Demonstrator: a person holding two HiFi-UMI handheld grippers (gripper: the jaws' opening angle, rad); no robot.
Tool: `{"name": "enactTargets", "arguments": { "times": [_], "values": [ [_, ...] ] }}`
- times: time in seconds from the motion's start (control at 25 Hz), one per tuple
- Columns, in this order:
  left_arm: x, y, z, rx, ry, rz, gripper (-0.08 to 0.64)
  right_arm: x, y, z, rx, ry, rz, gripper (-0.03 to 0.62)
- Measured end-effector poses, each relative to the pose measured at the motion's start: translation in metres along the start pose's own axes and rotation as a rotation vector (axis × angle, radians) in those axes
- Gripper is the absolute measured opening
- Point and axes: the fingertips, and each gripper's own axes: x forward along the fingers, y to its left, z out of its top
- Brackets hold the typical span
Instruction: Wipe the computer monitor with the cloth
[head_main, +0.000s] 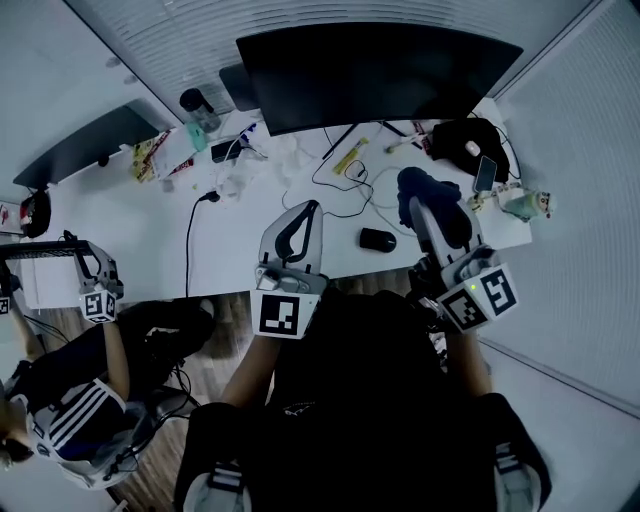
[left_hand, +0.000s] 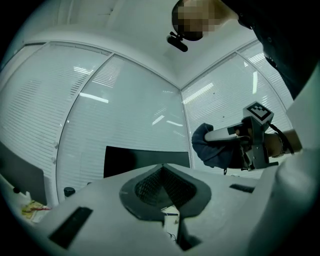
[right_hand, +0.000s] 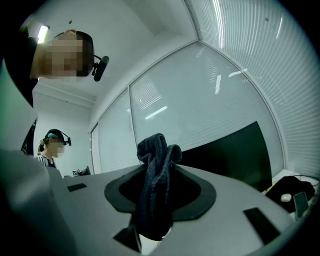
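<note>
We hold the left tool (head_main: 308, 210) low in the middle of the head view. Its jaws are pressed together with nothing between them, and in its own view the ribbed pads meet in a closed V. Our right tool (head_main: 428, 212), at about 3 o'clock of the left one, is clamped on the dark blue cloth (head_main: 432, 188). In the right gripper view the cloth rises in a bunched fold from between the closed jaws and hangs down below them.

The cloth is held up over the white desk (head_main: 230, 250), not lying on it, and does not touch the monitor (head_main: 380, 70). The monitor stands dark at 12 o'clock along the far side of the desk.

A black mouse (head_main: 378, 239) lies on the desk between our two tools, with loose cables (head_main: 345, 175) at 12 o'clock of it. A black bag (head_main: 468, 140) sits at 1 o'clock of the cloth. A second dark screen (head_main: 90, 148) stands at 10 o'clock, and another person (head_main: 75, 425) sits at 8 o'clock.
</note>
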Motion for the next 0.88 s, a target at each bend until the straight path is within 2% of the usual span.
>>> {"name": "enactTargets", "arguments": {
  "times": [0.2,0.4,0.56,0.88],
  "values": [
    [0.007,0.03,-0.008,-0.022,0.013,0.05,0.006,0.056,0.009,0.0,-0.013,0.004,0.069,0.137],
    [0.01,0.044,-0.02,-0.014,0.03,0.058,0.006,0.101,0.023,0.0,-0.025,-0.012,0.135,0.137],
    [0.022,0.059,-0.028,-0.015,0.041,0.075,0.006,0.143,0.031,-0.003,-0.046,0.019,0.199,0.138],
    [0.018,0.075,-0.029,-0.026,0.002,0.182,0.006,0.198,0.05,-0.008,-0.089,0.02,0.318,0.138]
  ]
}}
